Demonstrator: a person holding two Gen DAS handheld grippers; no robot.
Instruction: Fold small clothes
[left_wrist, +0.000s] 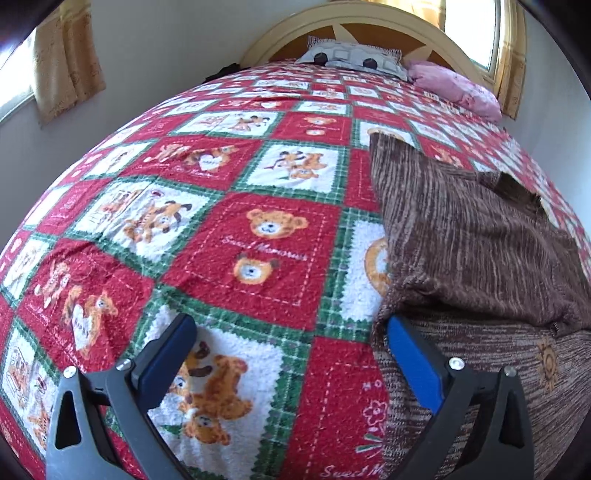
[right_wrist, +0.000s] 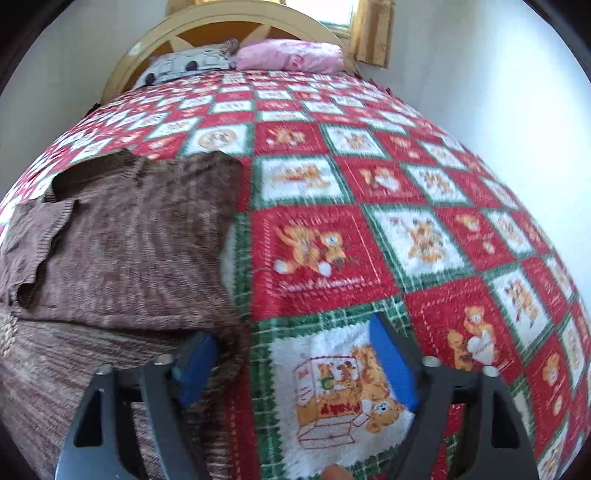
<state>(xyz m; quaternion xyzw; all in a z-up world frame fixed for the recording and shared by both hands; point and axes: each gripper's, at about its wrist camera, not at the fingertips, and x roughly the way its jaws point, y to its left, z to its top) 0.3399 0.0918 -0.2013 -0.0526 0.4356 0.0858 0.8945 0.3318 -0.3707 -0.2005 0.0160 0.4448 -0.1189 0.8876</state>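
Left claw (left_wrist: 291, 354) gapes open, the brown knit top (left_wrist: 472, 251) touching its right finger; right claw (right_wrist: 295, 362) is open too, straddling the top's edge — closing may pinch only one layer, or snag the bedspread (left_wrist: 258, 240) beneath.

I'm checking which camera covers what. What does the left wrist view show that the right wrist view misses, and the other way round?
Only the left wrist view shows the small sun patch on the brown sweater and the curtain on the left wall. Only the right wrist view shows a fingertip at the bottom edge. Both show the sweater partly folded on the teddy-bear bedspread, the pink pillow, and each gripper, left and right, with jaws open.
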